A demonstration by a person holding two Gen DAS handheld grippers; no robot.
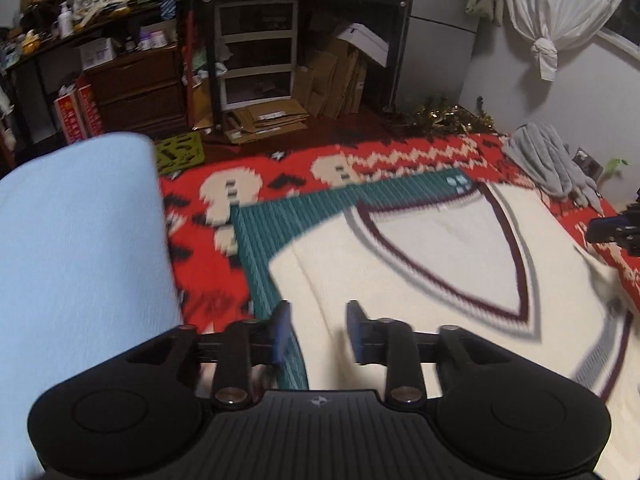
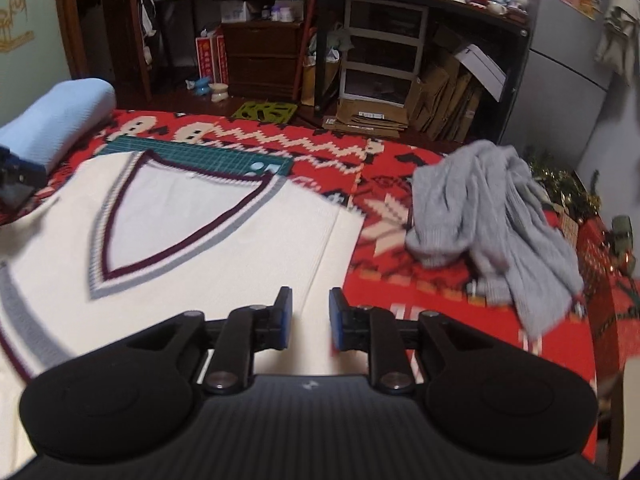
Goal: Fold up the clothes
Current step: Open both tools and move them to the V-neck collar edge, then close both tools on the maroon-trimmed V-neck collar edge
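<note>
A cream V-neck sweater [image 1: 420, 280] [image 2: 224, 272] with maroon and grey trim lies flat on a red patterned blanket [image 2: 432, 312], its neckline away from me. A green ribbed mat [image 1: 256, 248] [image 2: 224, 156] shows under its far and left edges. My left gripper [image 1: 318, 328] hovers over the sweater's left side, jaws apart with nothing between them. My right gripper [image 2: 310, 316] hovers over the sweater's right edge, also open and empty. Each gripper shows at the edge of the other's view: the right gripper [image 1: 618, 232], the left gripper [image 2: 16, 184].
A crumpled grey knit garment [image 2: 492, 224] [image 1: 552, 164] lies on the blanket to the right of the sweater. A light blue rolled cloth [image 1: 80, 260] [image 2: 60, 116] sits at the left. Beyond the bed stand cluttered shelves [image 2: 384, 48], drawers and cardboard.
</note>
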